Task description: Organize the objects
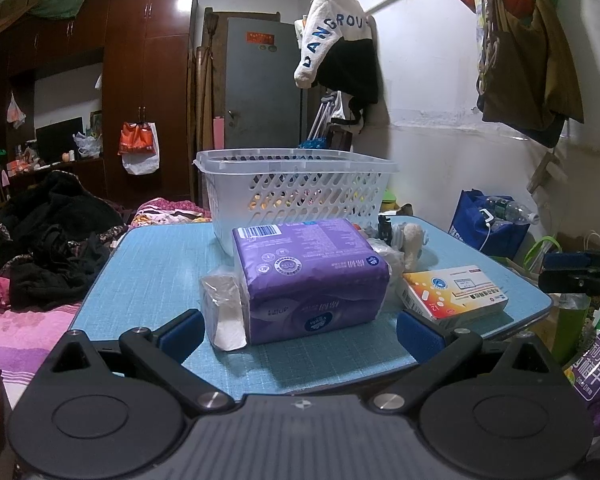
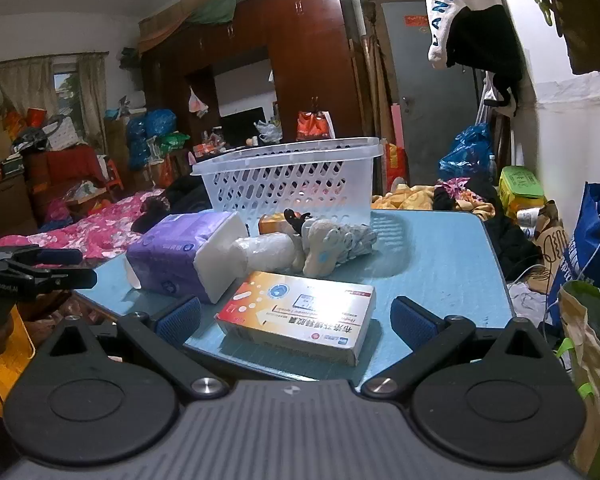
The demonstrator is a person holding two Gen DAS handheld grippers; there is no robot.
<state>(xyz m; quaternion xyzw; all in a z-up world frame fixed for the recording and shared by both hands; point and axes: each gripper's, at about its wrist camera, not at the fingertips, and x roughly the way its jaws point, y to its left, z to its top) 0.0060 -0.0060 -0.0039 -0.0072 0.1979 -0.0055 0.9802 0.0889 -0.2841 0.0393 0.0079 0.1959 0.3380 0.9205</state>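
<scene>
Left gripper [image 1: 298,330]: jaws spread wide, empty, at the near edge of the blue table [image 1: 148,264], lined up on the purple plastic-wrapped tissue pack [image 1: 310,280].
Tissue pack: mid-table, in front of the white perforated plastic basket [image 1: 296,184], probably the intended container.
Right gripper [image 2: 296,320]: jaws apart, empty, bracketing the orange-and-white cardboard medicine box [image 2: 300,316] near the near edge.
Hard to tell: basket contents; small items behind the pack.

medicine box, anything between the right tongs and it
Nothing visible. The medicine box lies flat on the blue table directly ahead of the open right tongs, with the tissue pack off to its left.
</scene>
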